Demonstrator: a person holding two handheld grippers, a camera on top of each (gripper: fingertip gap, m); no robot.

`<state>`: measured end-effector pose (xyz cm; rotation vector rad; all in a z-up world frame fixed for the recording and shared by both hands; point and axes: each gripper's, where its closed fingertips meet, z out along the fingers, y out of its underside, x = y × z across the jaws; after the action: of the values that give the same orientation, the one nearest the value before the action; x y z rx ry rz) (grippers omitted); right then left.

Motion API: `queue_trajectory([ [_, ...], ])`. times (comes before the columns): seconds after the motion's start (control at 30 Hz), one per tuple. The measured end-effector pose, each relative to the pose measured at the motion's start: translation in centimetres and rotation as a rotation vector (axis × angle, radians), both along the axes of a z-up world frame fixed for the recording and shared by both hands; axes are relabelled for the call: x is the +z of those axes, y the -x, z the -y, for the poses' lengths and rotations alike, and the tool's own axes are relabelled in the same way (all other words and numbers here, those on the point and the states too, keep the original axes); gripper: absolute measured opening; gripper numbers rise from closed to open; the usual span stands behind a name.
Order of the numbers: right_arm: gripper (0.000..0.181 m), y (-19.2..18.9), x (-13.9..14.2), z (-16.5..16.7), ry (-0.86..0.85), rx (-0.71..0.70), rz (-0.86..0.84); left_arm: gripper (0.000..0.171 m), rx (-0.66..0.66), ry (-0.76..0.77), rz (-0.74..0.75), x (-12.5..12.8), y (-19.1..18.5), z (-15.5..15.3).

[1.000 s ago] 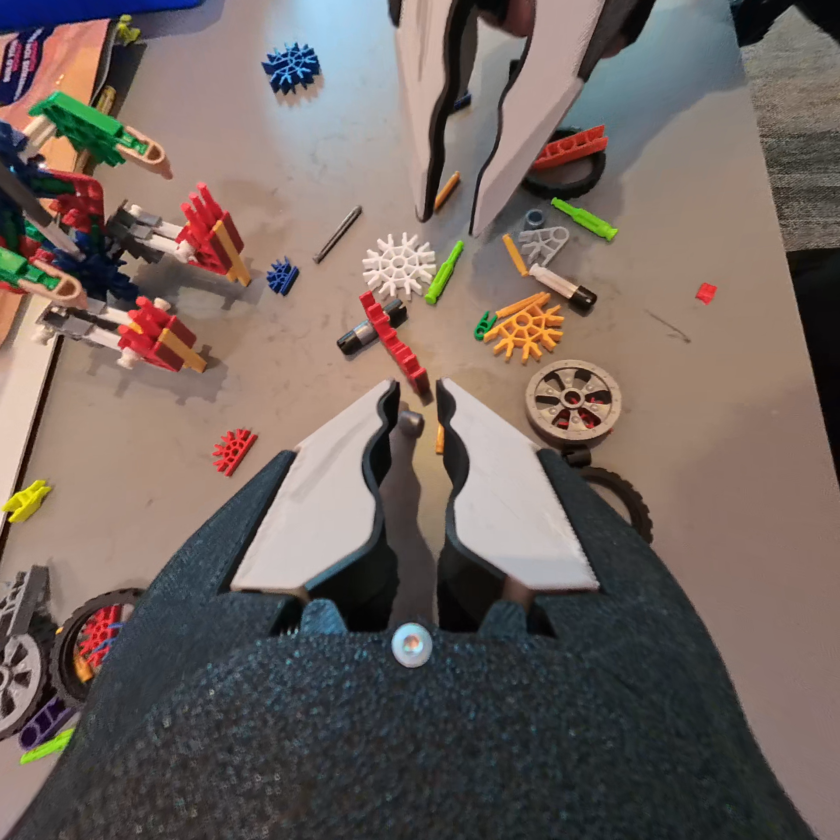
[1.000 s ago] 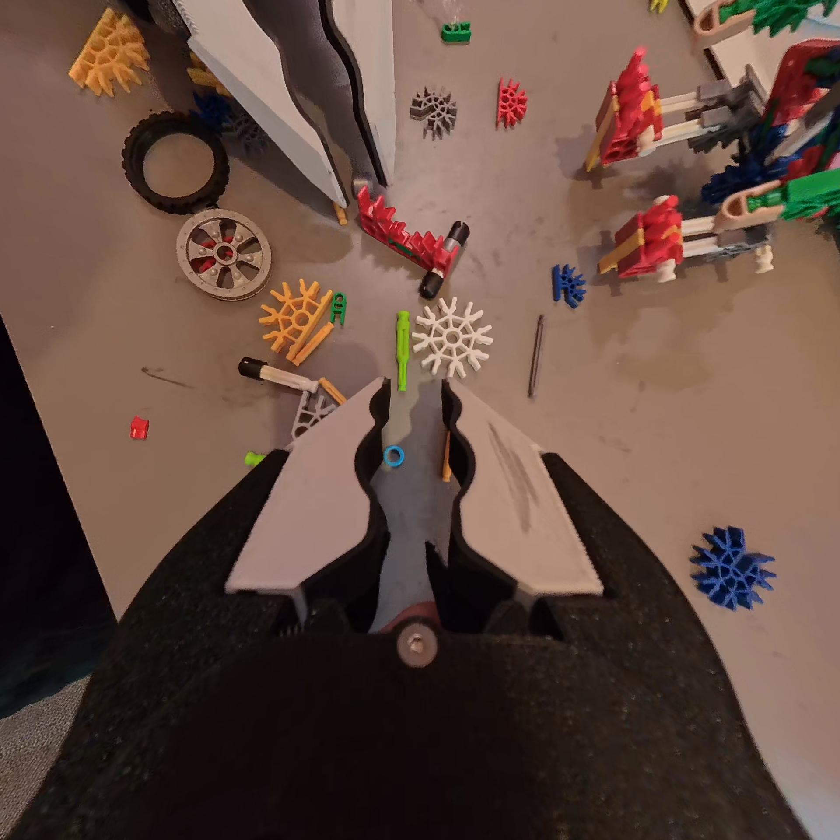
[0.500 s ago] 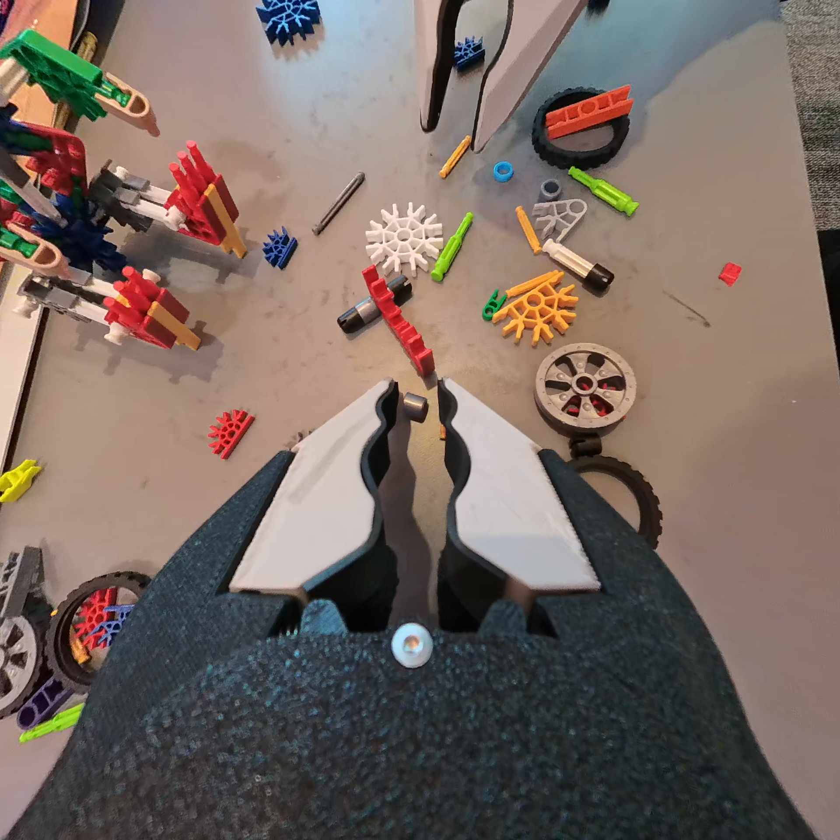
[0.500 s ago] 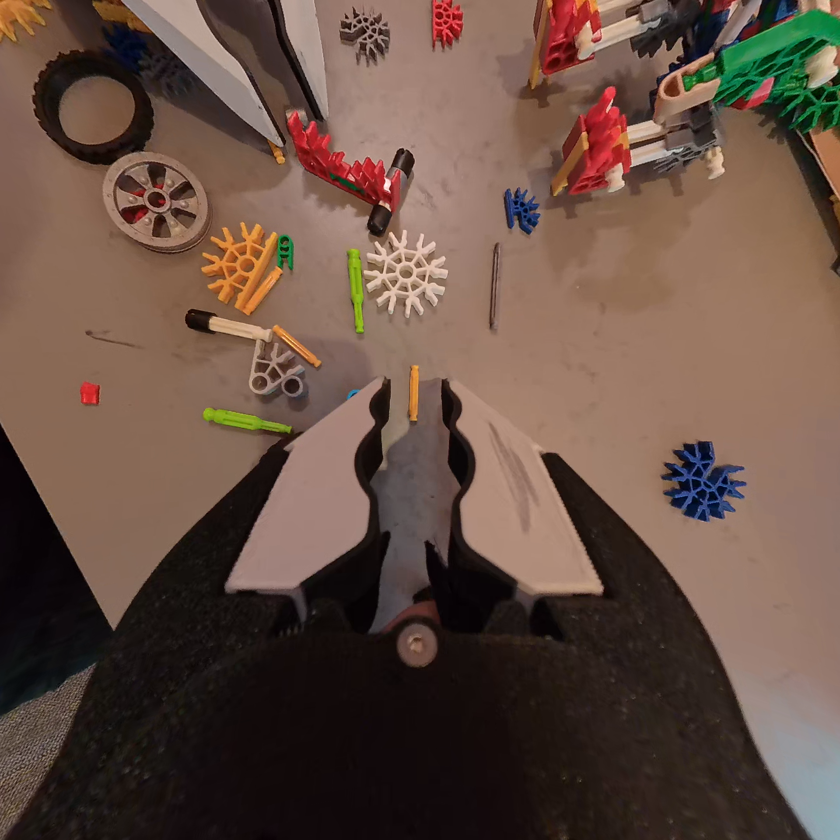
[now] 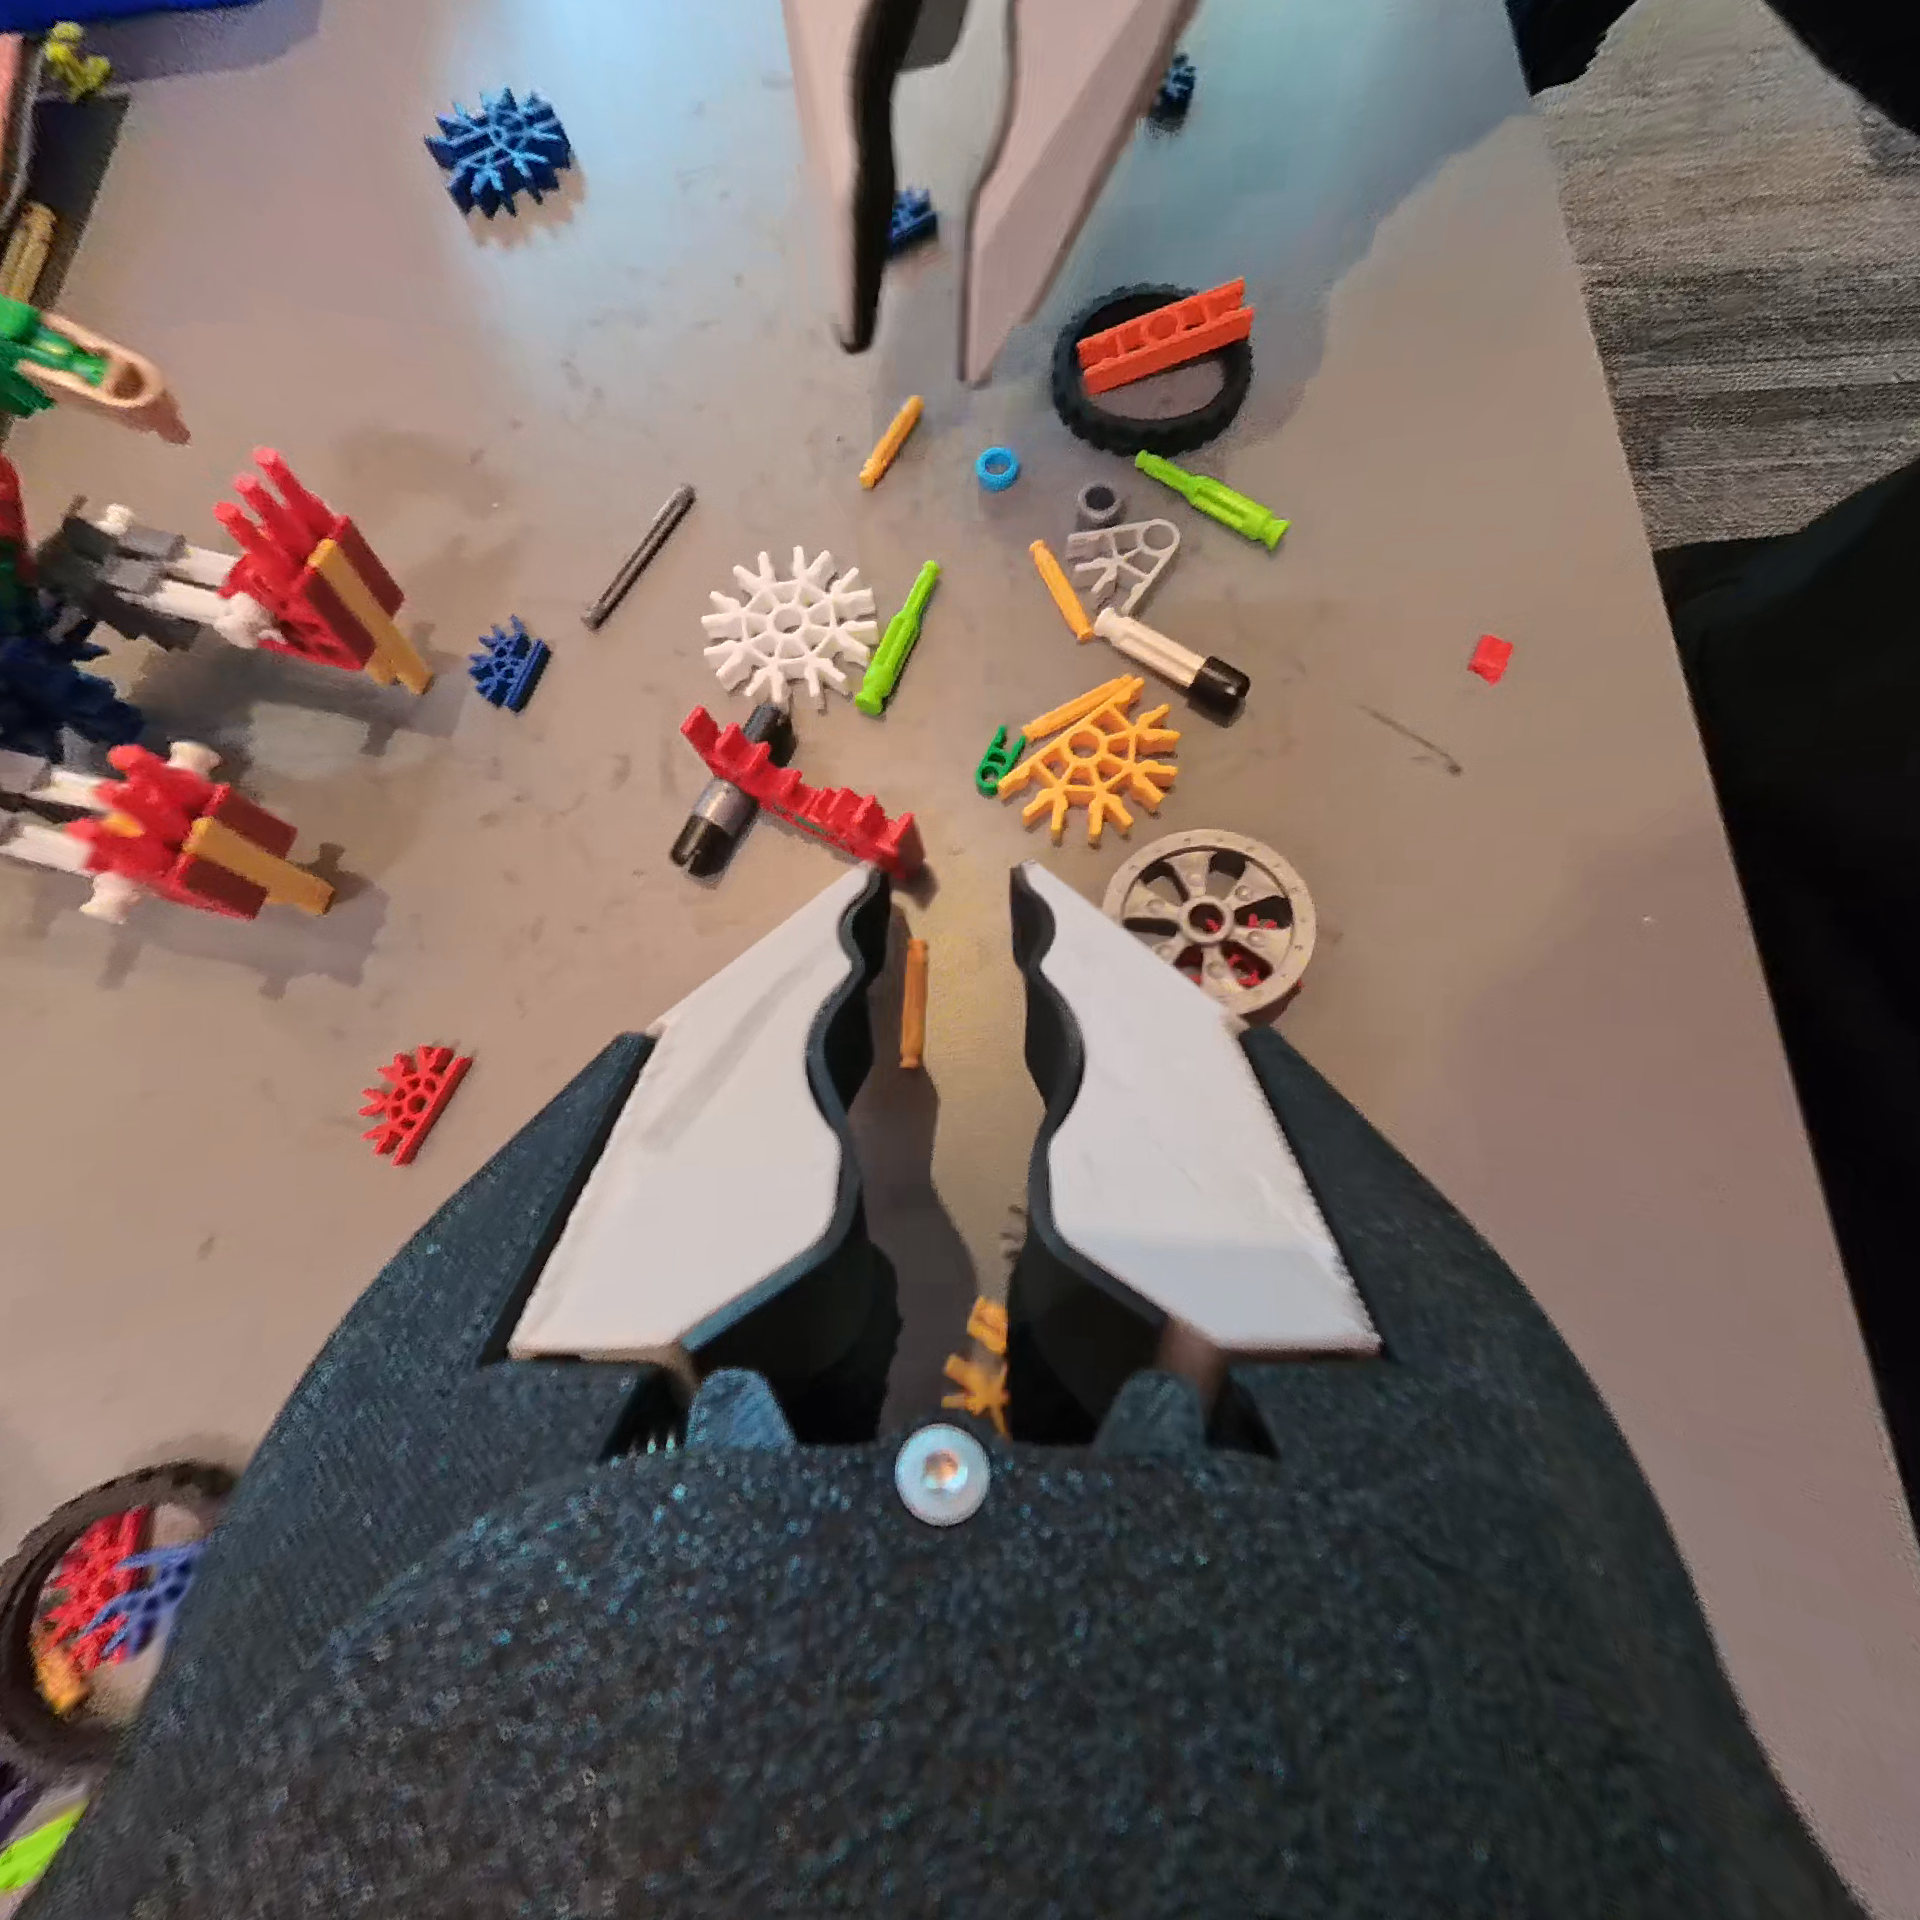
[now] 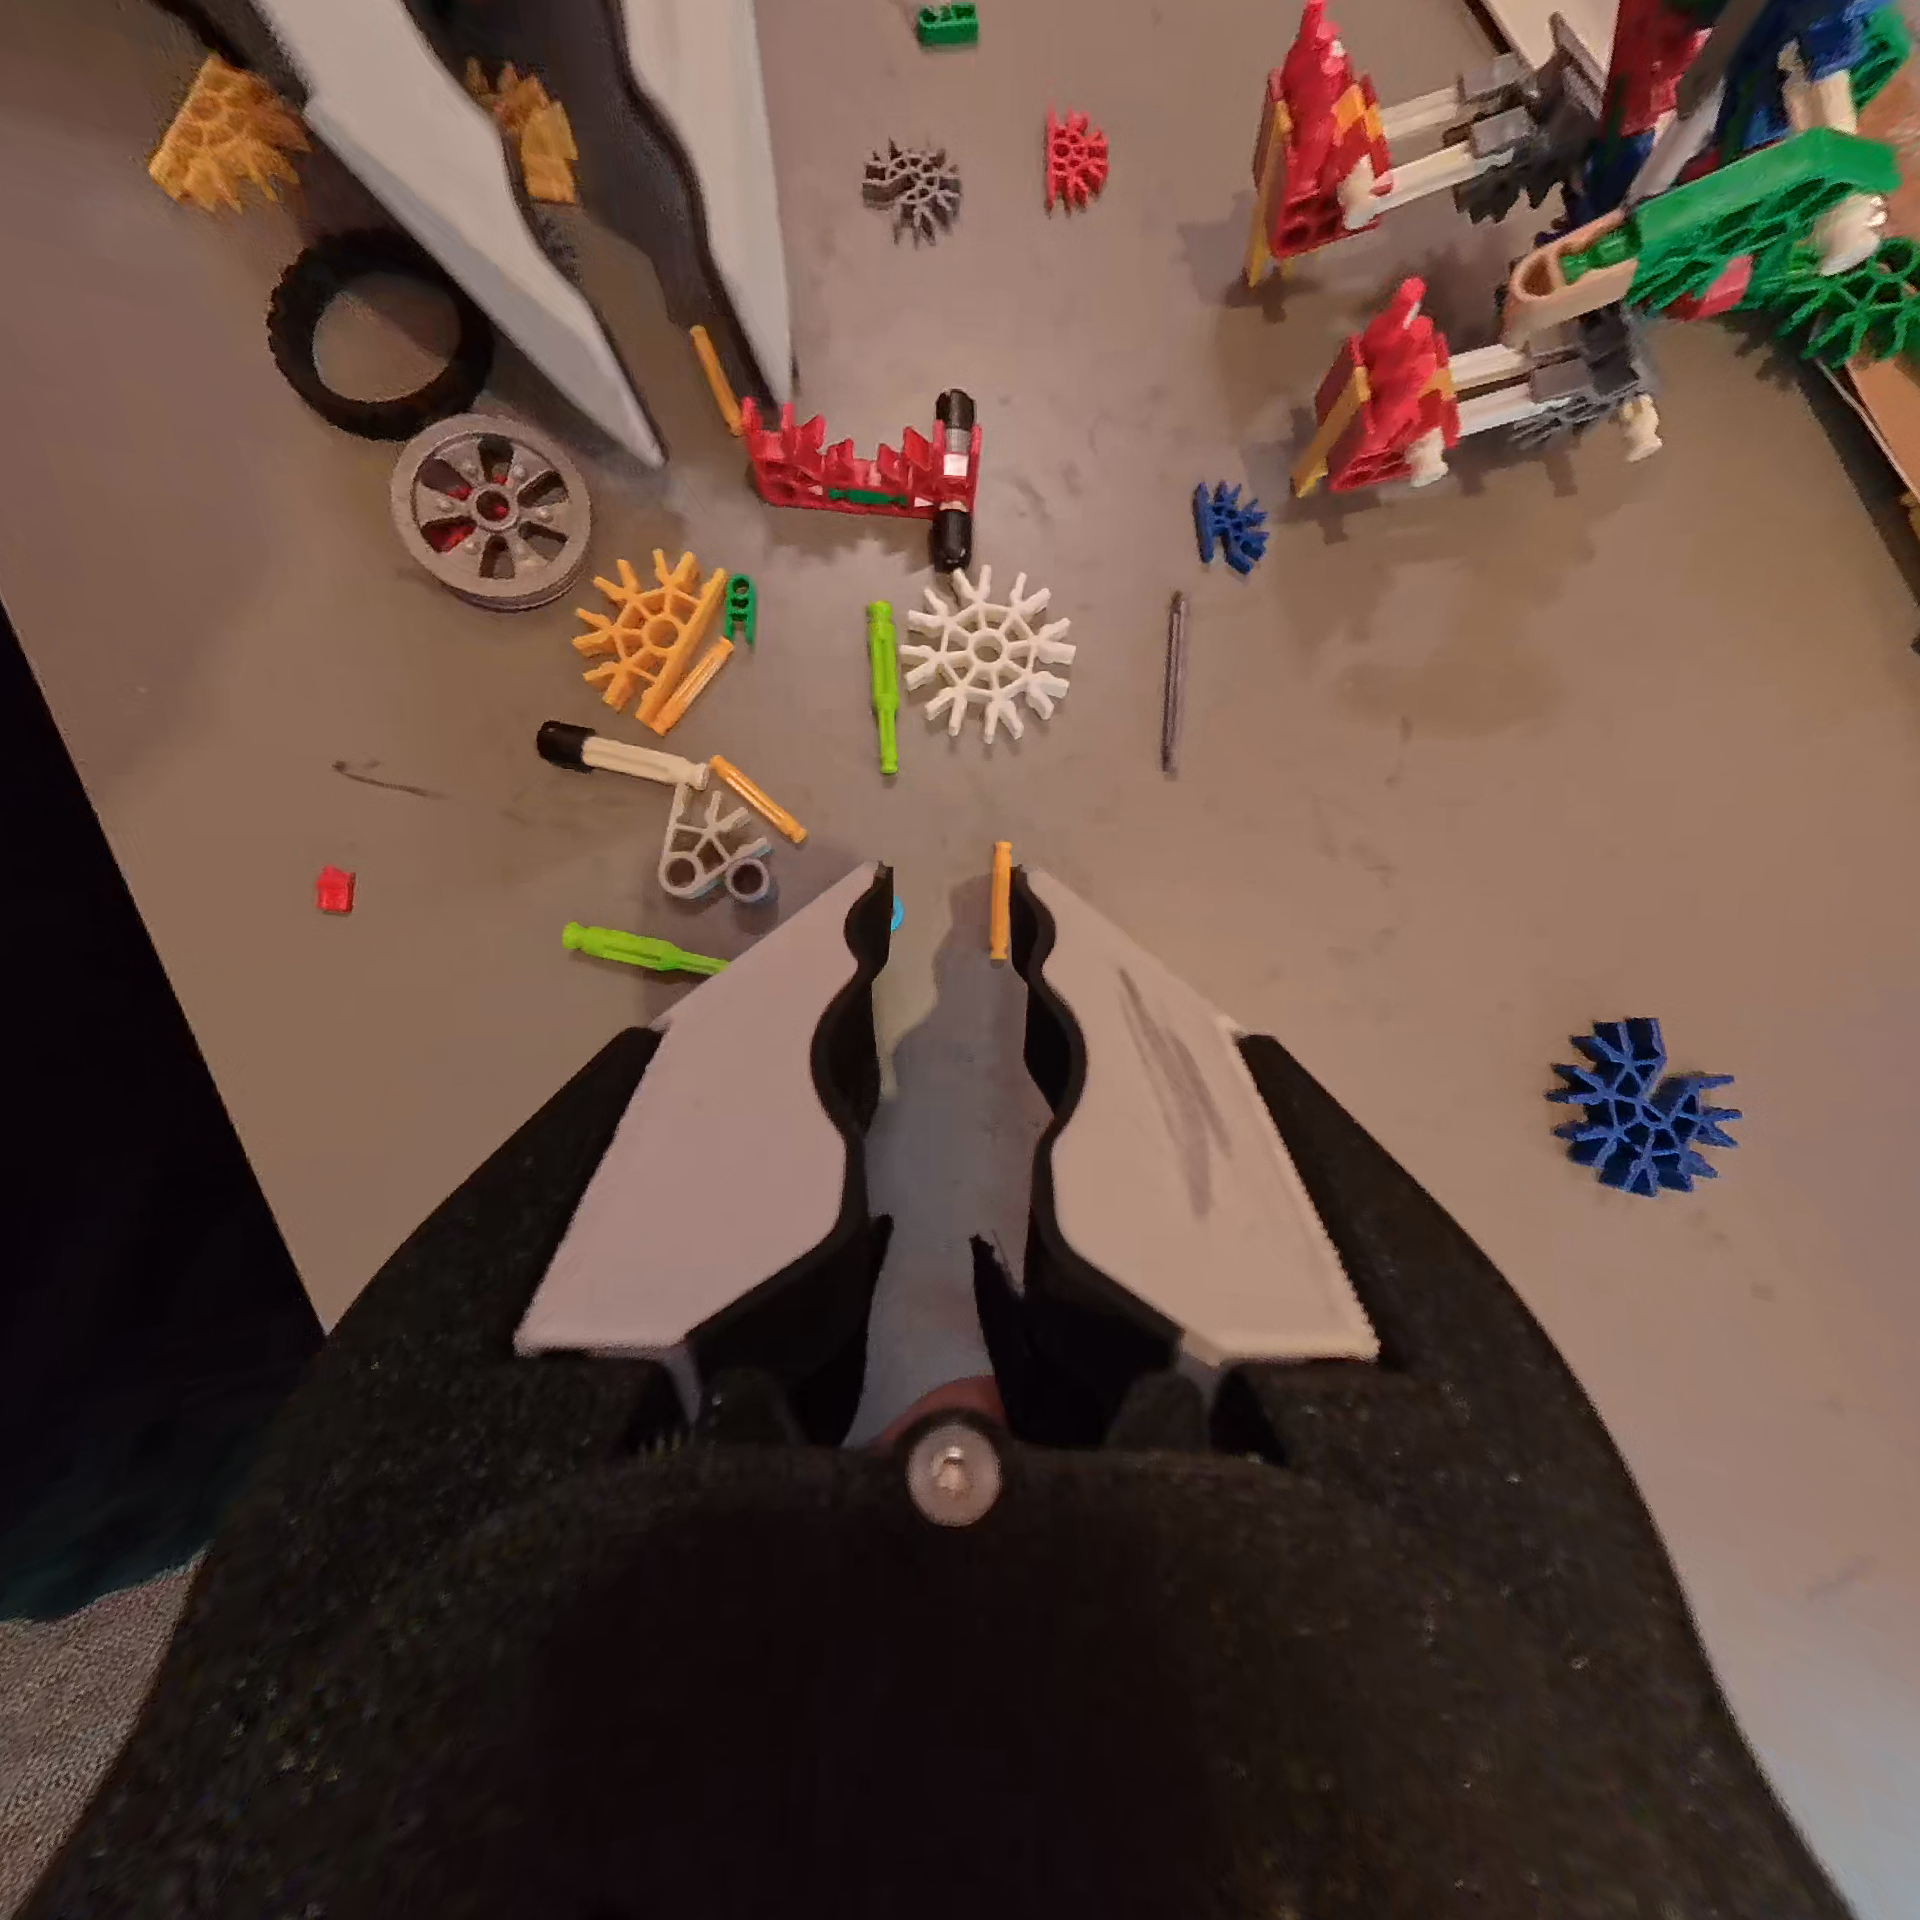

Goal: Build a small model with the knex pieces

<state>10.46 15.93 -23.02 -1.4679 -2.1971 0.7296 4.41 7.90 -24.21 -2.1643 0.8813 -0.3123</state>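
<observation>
My left gripper (image 5: 948, 883) is open and empty, low over the grey table (image 5: 1455, 1039). A short orange rod (image 5: 912, 1003) lies on the table between its jaws. A red toothed piece (image 5: 800, 800) clipped on a black-and-grey rod lies just beyond its left fingertip. A grey spoked wheel (image 5: 1210, 920) is by its right finger. My right gripper (image 6: 951, 878) is open and empty. Another short orange rod (image 6: 1000, 899) lies at its right fingertip, and a blue ring (image 6: 896, 914) peeks out by its left finger. Each gripper faces the other across the loose parts (image 5: 916, 358) (image 6: 717, 426).
Loose pieces lie between the grippers: a white snowflake connector (image 5: 787, 627), green rods (image 5: 899, 636), a yellow connector (image 5: 1096, 769), a tyre with an orange piece (image 5: 1151, 369). Built red, white and grey assemblies (image 5: 301, 587) stand at the left. The table edge (image 5: 1621, 520) runs along the right. The tips of one gripper are about 11 cm away from the tips of the other. The right tips stand about 6 cm off the white snowflake connector (image 5: 787, 627). My right wrist view (image 6: 989, 646) looks at it from another angle.
My left gripper has opened wider, and the small grey spacer seen between its tips no longer shows. My right gripper has drawn back from the middle; the orange rod now lies at its tip.
</observation>
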Motion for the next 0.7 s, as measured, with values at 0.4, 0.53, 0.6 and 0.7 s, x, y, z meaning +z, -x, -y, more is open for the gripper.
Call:
queue_trajectory([
  [0.4, 0.022, 0.3, 0.6, 3.3, 0.001, 0.11, -0.014, 0.015, 0.312, -0.166, -0.14, 8.7, 6.6, 2.5],
  [0.53, 0.022, 1.1, 0.6, 3.7, 0.016, 0.117, -0.033, 0.014, 0.371, -0.189, -0.263, 11.1, 7.5, 4.5],
  [0.6, 0.023, 1.3, 0.5, 4.1, 0.018, 0.13, -0.039, 0.015, 0.363, -0.15, -0.339, 10.7, 7.7, 5.8],
  [0.7, 0.023, 1.3, 0.6, 4.5, 0.023, 0.145, -0.045, 0.016, 0.365, -0.073, -0.395, 9.2, 8.2, 7.7],
])
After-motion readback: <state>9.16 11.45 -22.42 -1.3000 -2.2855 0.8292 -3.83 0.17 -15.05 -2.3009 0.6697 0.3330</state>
